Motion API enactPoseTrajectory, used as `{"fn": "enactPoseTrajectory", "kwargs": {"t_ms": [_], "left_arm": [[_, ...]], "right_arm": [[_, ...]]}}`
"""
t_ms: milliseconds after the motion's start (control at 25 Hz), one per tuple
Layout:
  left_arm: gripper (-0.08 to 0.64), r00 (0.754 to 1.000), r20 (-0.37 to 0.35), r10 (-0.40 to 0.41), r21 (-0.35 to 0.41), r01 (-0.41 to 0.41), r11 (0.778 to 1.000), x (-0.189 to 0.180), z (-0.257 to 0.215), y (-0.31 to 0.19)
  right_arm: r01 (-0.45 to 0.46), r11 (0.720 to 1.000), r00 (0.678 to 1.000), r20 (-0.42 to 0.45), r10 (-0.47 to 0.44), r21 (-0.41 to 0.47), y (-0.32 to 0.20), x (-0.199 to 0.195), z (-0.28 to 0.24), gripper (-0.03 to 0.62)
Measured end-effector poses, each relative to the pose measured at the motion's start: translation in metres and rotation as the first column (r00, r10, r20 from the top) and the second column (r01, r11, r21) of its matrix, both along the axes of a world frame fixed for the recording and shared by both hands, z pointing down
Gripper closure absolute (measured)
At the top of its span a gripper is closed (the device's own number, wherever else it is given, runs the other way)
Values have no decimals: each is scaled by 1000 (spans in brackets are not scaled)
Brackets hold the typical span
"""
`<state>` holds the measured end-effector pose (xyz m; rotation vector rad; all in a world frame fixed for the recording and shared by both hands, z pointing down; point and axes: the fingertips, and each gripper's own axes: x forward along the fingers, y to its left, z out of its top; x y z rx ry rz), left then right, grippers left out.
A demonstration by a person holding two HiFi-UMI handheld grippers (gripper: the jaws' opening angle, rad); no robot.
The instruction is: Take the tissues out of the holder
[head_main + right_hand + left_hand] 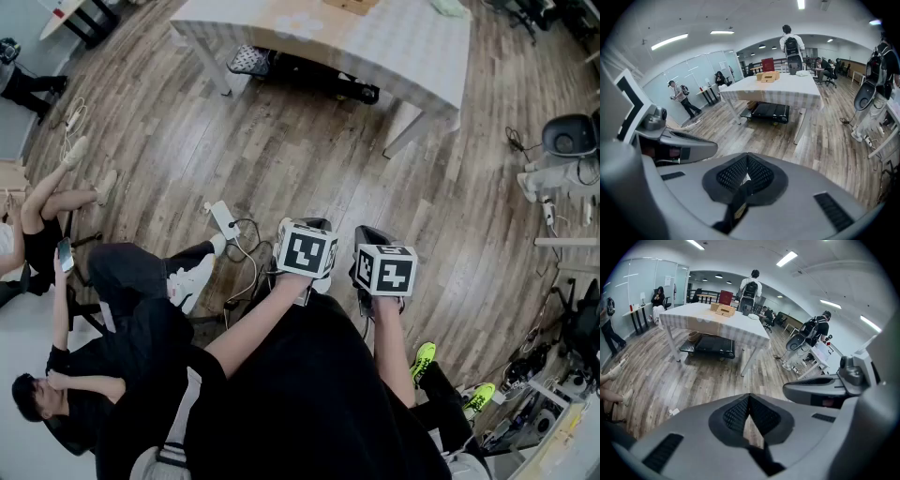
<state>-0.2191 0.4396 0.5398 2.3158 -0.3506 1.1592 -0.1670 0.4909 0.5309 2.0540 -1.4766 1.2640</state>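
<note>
Sitting far off on the bench (pixel 691 313), one holder (pixel 725 311) leaves its tissues indiscernible. Left tool (pixel 749 399) and right tool (pixel 747 158) are pressed together.

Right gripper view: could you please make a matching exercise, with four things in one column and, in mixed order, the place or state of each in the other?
Things:
1. holder
2. cart
3. backpack
4. right gripper

Place or state:
A. under the table
B. shut, nothing between the jaws
C. on the table
D. on the back of a standing person

Pairs: 1-C, 2-A, 3-D, 4-B.
</note>
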Motion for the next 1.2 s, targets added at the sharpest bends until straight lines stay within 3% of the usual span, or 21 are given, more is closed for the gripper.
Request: {"fn": "enactPoseTrajectory", "kwargs": {"t_ms": [280,560,1200], "left_arm": [[560,1000,-3,28,15,-28,999,-2,-4,23],[560,1000,-4,13,19,-13,1000,-5,-9,7],[560,1000,-18,11,28,-10,1000,41,-12,-116]], "right_arm": [[16,1000,1000,-2,-16,19,17,-9,-5,577],[23,998,1000,-12,-22,58,0,-8,-14,577],[107,988,994,-46,-102,113,-127,37,-31,575]]}}
